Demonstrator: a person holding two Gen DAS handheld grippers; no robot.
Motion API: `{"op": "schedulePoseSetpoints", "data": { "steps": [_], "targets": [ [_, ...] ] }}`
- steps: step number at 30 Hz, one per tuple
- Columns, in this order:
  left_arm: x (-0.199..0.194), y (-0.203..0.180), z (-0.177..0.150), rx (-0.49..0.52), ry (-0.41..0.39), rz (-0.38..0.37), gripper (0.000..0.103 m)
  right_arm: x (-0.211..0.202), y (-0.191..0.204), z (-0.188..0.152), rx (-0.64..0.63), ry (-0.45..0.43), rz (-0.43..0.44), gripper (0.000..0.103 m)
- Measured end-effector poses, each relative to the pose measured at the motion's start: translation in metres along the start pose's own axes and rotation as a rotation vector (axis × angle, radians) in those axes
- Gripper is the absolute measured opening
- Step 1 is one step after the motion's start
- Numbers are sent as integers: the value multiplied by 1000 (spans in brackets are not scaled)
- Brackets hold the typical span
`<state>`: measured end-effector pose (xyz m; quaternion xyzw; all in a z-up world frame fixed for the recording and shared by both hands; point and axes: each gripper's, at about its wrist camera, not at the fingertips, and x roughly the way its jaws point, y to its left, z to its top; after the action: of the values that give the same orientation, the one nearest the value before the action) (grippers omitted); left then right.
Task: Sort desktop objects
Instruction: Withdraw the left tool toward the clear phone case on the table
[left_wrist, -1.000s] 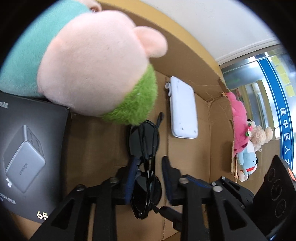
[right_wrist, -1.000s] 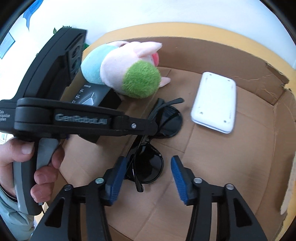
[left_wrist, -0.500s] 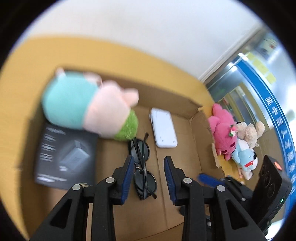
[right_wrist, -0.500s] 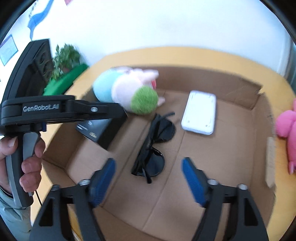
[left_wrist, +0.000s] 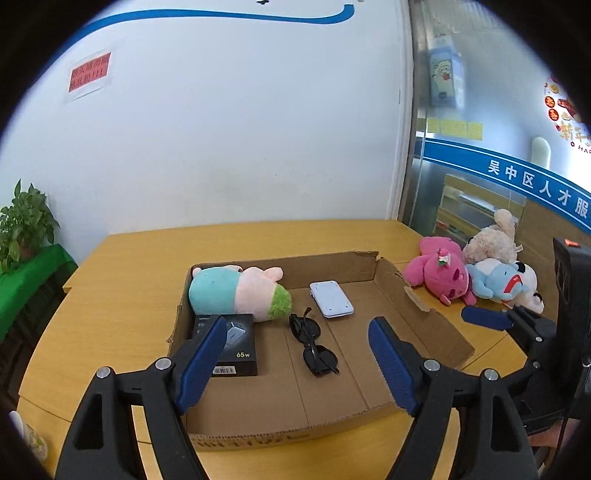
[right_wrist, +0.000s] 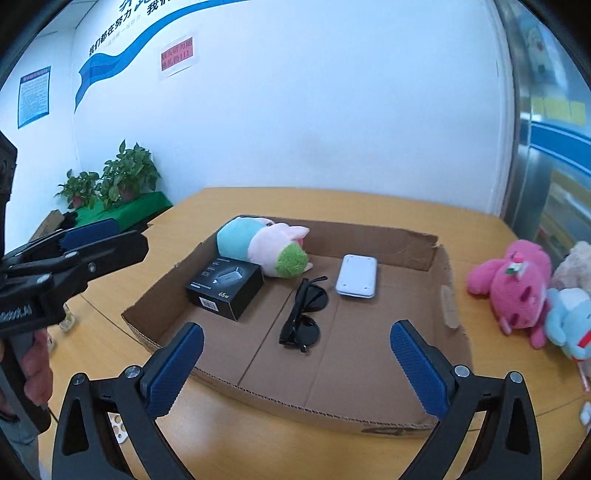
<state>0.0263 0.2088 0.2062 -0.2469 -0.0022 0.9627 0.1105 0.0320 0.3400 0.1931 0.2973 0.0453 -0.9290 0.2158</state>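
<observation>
A shallow cardboard box (left_wrist: 424, 314) (right_wrist: 448, 295) lies on the wooden table. In it are black sunglasses (left_wrist: 314, 341) (right_wrist: 304, 314), a white flat device (left_wrist: 331, 298) (right_wrist: 357, 276), a black charger box (left_wrist: 232, 345) (right_wrist: 225, 286) and a teal, pink and green plush (left_wrist: 238, 291) (right_wrist: 264, 247). My left gripper (left_wrist: 297, 363) is open and empty, raised above the box's near side. My right gripper (right_wrist: 295, 367) is open and empty, also raised above the near edge.
A pink plush (left_wrist: 439, 271) (right_wrist: 515, 290), a blue plush (left_wrist: 498, 278) and a beige plush (left_wrist: 491, 240) lie on the table right of the box. Potted plants (right_wrist: 110, 179) stand at the far left by the wall.
Both grippers have pulled up and back from the sunglasses, which stay in the box. Both jaws have opened wider.
</observation>
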Motion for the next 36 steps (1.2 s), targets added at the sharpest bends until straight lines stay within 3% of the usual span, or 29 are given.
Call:
{"op": "schedulePoseSetpoints", "data": {
  "steps": [7,15,19,24,30,33,36],
  "targets": [
    [-29,-9,-22,4,-2,-5,79,-20,4,-11,-22,-7,-29,103],
    [-48,16,-60,-69,75,21,79,-23,4,-28,-19,26,8,103],
    [-50,36,-92,-123,143,30,79,-1,24,-66,-9,154,154,103],
    [-47,63,-135,-141,276,53,79,29,58,-124,-53,314,268,102],
    [-36,96,-182,-211,418,49,78,45,92,-163,-196,398,297,99],
    [-32,102,-198,-247,459,14,77,50,99,-172,-247,418,284,91],
    [-22,100,-209,-245,508,-18,56,47,99,-174,-271,405,266,89]
  ]
}}
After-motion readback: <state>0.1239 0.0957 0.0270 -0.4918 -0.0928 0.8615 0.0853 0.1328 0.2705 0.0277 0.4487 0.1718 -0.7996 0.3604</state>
